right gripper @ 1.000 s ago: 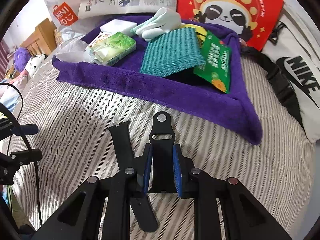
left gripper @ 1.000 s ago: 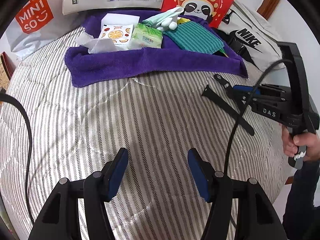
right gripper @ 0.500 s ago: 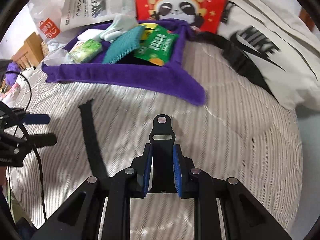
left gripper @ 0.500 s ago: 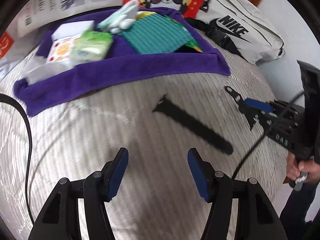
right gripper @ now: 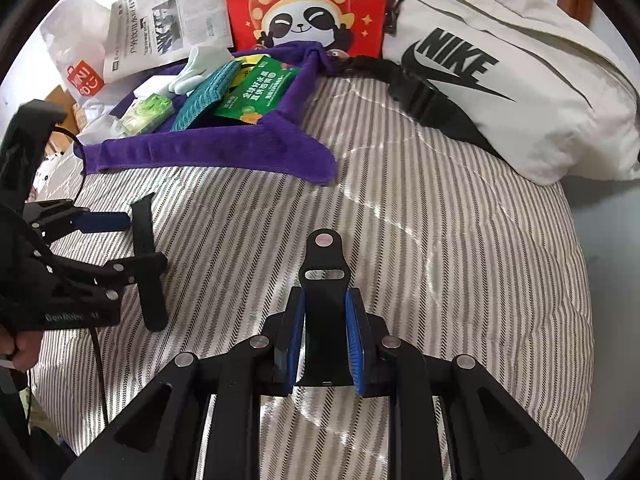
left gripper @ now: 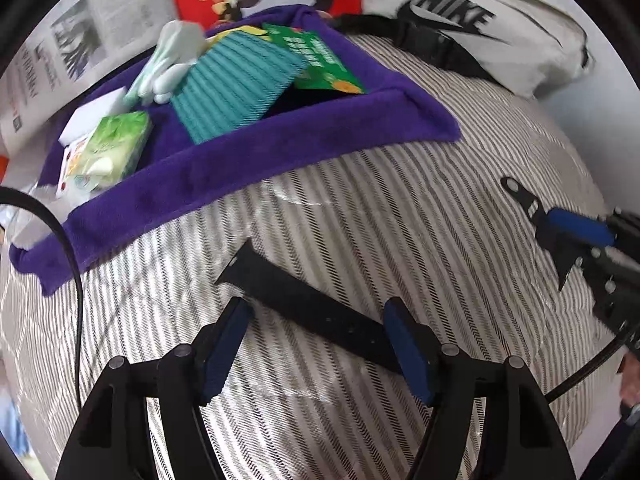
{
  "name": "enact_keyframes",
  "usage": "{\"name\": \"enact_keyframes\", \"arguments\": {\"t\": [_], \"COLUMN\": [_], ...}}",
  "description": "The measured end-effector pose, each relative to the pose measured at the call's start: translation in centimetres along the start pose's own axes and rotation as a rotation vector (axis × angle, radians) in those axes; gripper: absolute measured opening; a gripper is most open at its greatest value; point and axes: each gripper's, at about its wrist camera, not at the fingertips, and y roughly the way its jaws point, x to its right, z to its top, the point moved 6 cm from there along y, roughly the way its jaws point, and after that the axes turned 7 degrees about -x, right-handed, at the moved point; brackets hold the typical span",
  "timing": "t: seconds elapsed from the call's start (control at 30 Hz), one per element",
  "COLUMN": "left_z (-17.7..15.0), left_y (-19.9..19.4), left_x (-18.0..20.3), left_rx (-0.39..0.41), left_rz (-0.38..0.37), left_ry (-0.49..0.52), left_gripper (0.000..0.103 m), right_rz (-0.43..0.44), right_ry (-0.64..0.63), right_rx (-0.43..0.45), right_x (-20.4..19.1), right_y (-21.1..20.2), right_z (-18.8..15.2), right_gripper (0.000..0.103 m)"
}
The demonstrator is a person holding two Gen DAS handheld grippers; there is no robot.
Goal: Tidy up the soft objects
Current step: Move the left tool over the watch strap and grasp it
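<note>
A long black watch strap [left gripper: 304, 308] lies slantwise on the striped bed cover [left gripper: 400, 208]. My left gripper [left gripper: 316, 306] hangs over it, jaws opening, a blue pad on either side of the strap and neither pressing on it. The right wrist view shows that strap [right gripper: 146, 264] under the left gripper [right gripper: 134, 240]. My right gripper [right gripper: 325, 296] is shut on a short black strap piece [right gripper: 324, 272] with a stud and slot, held above the cover; the right gripper [left gripper: 560, 236] also shows at the right edge of the left wrist view. A purple towel [left gripper: 280, 148] lies beyond.
On the towel lie a teal cloth [left gripper: 236, 84], a green packet [left gripper: 320, 64], a tissue pack [left gripper: 108, 152] and a pale glove [left gripper: 172, 56]. Behind stand a red panda bag [right gripper: 304, 4], a white Nike bag [right gripper: 500, 80] and a newspaper [right gripper: 168, 28].
My left gripper has come over the long strap, which now lies between its wider jaws. My right gripper has carried the short piece to the right, away from the towel.
</note>
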Motion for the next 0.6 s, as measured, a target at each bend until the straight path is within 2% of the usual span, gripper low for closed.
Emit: {"name": "enact_keyframes", "arguments": {"t": [0.13, 0.2, 0.33, 0.47, 0.6], "left_z": [-0.8, -1.8, -3.3, -4.6, -4.8], "left_y": [-0.1, -0.5, -0.8, -1.2, -1.3], "left_x": [-0.7, -1.7, -4.0, -6.1, -6.0], "left_rx": [-0.009, -0.013, -0.018, 0.015, 0.056], "left_rz": [-0.004, 0.012, 0.000, -0.025, -0.016], "left_ry": [0.008, 0.019, 0.002, -0.019, 0.008], "left_gripper": [0.071, 0.072, 0.072, 0.072, 0.070], "right_rz": [0.001, 0.000, 0.011, 0.032, 0.052], "right_ry": [0.001, 0.003, -0.001, -0.002, 0.017], "right_rx": [-0.002, -0.004, -0.005, -0.002, -0.010], "right_x": [0.0, -0.1, -1.0, -2.1, -2.9], "right_y": [0.0, 0.1, 0.1, 0.2, 0.5], "right_z": [-0.3, -0.3, -0.3, -0.1, -0.2], "right_gripper": [0.021, 0.021, 0.021, 0.021, 0.021]}}
